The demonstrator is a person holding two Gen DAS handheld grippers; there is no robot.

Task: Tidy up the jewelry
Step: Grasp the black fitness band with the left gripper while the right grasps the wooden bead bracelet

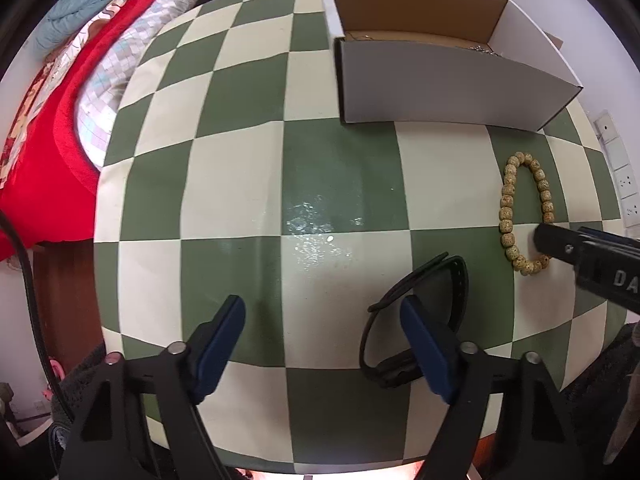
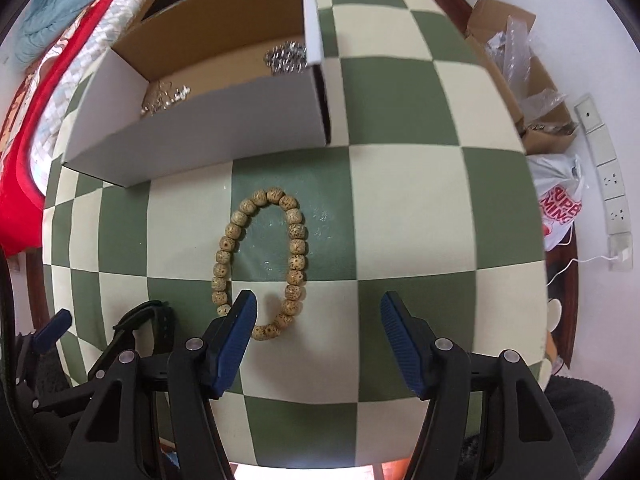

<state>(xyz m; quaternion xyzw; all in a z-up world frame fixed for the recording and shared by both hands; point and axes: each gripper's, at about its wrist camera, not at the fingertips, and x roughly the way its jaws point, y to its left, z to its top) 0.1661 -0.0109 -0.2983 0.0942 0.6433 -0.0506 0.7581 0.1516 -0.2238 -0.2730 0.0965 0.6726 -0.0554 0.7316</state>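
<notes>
A tan beaded bracelet (image 2: pixel 260 264) lies on the green and cream checkered table (image 2: pixel 400 208), in front of an open cardboard box (image 2: pixel 208 120) that holds silver jewelry (image 2: pixel 286 57). My right gripper (image 2: pixel 318 312) is open; its left finger stands inside the bracelet's near end. The bracelet also shows in the left wrist view (image 1: pixel 524 212) with the right gripper's finger (image 1: pixel 560 242) on it. A black watch (image 1: pixel 416 320) lies under my left gripper (image 1: pixel 322 312), which is open, its right finger inside the strap loop. The box (image 1: pixel 448 84) sits beyond.
A red and patterned quilt (image 1: pixel 52 128) lies left of the table. A cardboard box with plastic wrap (image 2: pixel 520 64) and a white plastic bag (image 2: pixel 560 204) sit right of the table by wall sockets (image 2: pixel 612 184).
</notes>
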